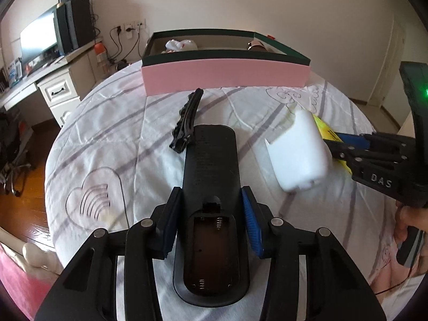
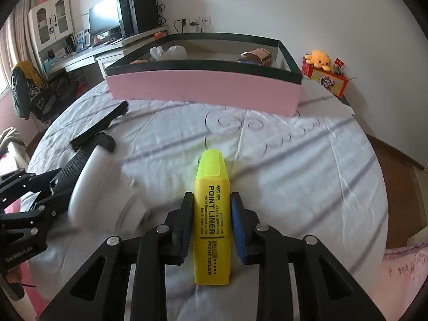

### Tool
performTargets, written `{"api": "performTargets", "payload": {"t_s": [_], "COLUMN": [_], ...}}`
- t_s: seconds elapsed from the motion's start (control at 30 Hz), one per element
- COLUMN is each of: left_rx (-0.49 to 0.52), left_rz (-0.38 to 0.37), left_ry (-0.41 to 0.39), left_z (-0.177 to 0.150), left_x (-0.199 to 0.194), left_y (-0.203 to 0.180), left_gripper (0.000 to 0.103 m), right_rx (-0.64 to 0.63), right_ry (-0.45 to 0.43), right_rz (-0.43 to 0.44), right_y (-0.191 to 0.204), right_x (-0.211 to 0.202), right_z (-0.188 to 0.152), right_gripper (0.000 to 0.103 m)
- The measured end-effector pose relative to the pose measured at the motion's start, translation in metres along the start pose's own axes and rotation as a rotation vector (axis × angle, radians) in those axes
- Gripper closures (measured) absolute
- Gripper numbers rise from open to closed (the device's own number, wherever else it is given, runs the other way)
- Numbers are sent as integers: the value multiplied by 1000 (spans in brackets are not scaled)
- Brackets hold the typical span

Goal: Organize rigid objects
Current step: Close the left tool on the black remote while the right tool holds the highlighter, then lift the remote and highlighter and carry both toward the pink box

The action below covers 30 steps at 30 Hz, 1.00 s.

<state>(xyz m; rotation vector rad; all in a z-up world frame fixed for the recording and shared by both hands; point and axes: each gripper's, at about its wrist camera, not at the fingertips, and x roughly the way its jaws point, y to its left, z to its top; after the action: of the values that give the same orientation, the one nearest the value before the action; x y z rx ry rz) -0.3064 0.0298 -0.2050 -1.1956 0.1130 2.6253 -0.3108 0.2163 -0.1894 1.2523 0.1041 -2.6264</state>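
Left wrist view: I log 1 open box (image 1: 226, 76), pink front, dark green rim, at the far end of the bed; inside, 1 white item (image 1: 179, 45) at left and 1 brownish item (image 1: 255, 46) at right, both partly hidden by the wall. My left gripper (image 1: 212, 220) is clamped on a black remote (image 1: 212, 184), back up, battery bay uncovered. 1 black hair clip (image 1: 187, 119) lies beside the remote's tip; 1 white case (image 1: 298, 151) sits at right. Surface: white striped bedsheet (image 1: 107, 123); desk and monitor (image 1: 38, 40) at left. Right wrist view: same box (image 2: 203, 93), the white item (image 2: 168, 52) and a copper-coloured one (image 2: 255, 56) clearer here. My right gripper (image 2: 212, 223) is clamped on a yellow highlighter (image 2: 212, 219), cap pointing at the box. Only this view shows 1 yellow plush (image 2: 319, 58) on a red carton at right and a draped chair (image 2: 28, 92) at left.
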Motion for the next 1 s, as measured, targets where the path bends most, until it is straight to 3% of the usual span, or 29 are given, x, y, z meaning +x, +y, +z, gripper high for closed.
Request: {"api": "performTargets", "payload": {"t_s": [0.37, 0.63, 1.0], "left_rx": [31, 42, 16], "left_rz": [-8, -3, -6], "left_ry": [-31, -50, -88], "left_z": [3, 3, 1], "left_x": [8, 6, -16], "left_y": [0, -2, 5], "left_gripper": [55, 59, 59], "right_rx": [-5, -32, 37], "right_ry": [-23, -40, -94], "right_rz": [-25, -54, 38], "right_y": [3, 8, 6], "right_x": [9, 6, -18], "right_z": [5, 2, -4], "right_gripper": [76, 76, 76]}}
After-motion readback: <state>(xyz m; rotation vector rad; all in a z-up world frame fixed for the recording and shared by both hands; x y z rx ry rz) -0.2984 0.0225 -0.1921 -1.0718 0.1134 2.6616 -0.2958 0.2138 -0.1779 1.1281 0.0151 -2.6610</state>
